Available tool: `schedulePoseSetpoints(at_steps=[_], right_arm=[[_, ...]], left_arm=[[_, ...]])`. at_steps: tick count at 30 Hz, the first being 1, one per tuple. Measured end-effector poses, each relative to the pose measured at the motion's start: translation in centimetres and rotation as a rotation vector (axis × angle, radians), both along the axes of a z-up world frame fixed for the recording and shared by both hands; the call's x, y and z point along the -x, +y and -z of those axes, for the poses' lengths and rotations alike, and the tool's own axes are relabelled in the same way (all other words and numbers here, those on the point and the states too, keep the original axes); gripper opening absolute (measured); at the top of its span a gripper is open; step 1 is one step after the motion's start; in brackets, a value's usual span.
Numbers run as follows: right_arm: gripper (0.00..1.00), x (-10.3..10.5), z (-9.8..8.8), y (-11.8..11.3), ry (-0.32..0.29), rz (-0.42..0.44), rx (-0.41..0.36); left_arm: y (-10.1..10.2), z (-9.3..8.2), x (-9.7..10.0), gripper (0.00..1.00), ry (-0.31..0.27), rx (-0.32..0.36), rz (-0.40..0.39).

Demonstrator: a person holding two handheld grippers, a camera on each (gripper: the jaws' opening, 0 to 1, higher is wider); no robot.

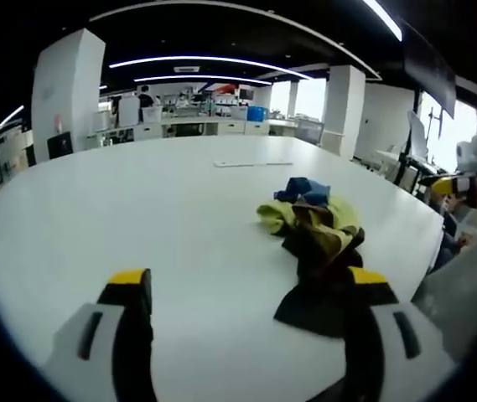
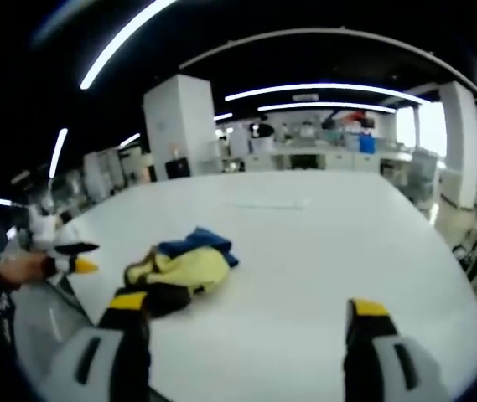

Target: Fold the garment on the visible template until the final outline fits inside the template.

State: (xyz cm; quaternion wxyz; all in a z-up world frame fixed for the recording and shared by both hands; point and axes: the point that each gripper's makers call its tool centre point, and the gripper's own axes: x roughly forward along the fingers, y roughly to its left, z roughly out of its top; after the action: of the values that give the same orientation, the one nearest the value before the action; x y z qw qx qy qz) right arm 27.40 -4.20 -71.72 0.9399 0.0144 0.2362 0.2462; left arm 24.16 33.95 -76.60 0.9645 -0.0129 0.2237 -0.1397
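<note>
I see a white table [image 1: 137, 218] in an open workroom. The crumpled garment [image 1: 318, 234] lies right of centre. My left tongs [image 1: 246, 289] and right tongs [image 2: 246, 314] stand released, holding nothing.

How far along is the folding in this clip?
Nothing looks done: the crumpled yellow, black and blue garment lies in a heap on the white table, not spread or folded. Nothing is in hand: the left tongs and right tongs are open and hold nothing. A faint outline farther along the table may be the template. Spreading, folding and fitting all remain.
</note>
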Motion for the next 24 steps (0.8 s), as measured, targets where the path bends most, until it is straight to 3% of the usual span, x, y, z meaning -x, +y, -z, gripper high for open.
schedulePoseSetpoints(at_steps=[8,15,24], right_arm=[[0.99,0.0,-1.2,0.4,-0.002,-0.026,0.028],[0.96,-0.4,-2.1,1.0,-0.023,-0.034,0.032],[0.85,-1.1,-1.5,3.9,-0.021,-0.116,0.017]], left_arm=[[-0.1,-1.2,1.4,0.92,0.008,0.013,0.005],[1.2,-2.2,1.7,0.92,0.014,-0.015,0.031],[-0.1,-2.5,0.5,0.84,0.011,0.078,0.118]])
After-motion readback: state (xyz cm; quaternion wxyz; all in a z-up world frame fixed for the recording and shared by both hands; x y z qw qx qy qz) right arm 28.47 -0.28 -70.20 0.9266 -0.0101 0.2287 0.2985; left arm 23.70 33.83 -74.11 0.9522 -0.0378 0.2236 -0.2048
